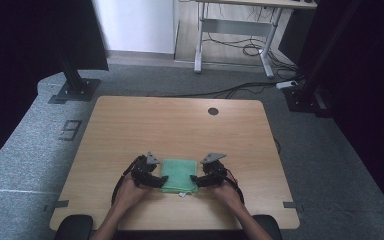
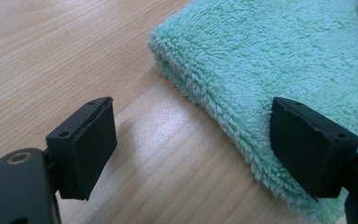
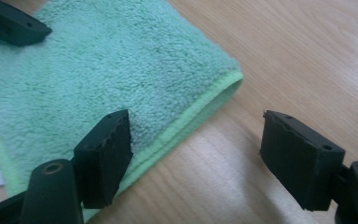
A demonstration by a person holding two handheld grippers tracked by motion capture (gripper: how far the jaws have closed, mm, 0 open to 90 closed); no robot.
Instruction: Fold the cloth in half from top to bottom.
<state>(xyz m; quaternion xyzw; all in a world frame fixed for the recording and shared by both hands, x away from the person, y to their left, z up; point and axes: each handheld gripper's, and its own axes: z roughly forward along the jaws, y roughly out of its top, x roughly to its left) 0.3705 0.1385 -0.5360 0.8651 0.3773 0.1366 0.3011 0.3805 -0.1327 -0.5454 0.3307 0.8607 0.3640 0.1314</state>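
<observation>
A folded green towel (image 1: 178, 175) lies flat on the wooden surface (image 1: 180, 125), close to the near edge and roughly midway between the side edges. A small white tag (image 1: 181, 194) pokes out from its near edge.

The left tool (image 1: 156, 181) sits at the towel's left side and the right tool (image 1: 196, 180) at its right side, both low over the surface and pointing inward at each other. In the left gripper view the jaws stand wide, one over bare wood, the other over the towel's (image 2: 279, 60) fluffy top near its folded edge; nothing is clamped. In the right gripper view the jaws are also wide apart, one above the towel's (image 3: 88, 79) hemmed border, the other above bare wood, gripping nothing.

The far half of the surface is bare apart from a dark round cable hole (image 1: 213, 111) near the far edge, leaving open room ahead and to both sides. Past the surface, on the grey carpet, stand a black post (image 1: 72, 75) at the left, a desk frame (image 1: 235, 45) with loose cables (image 1: 250, 50), and a white power strip (image 1: 286, 84).
</observation>
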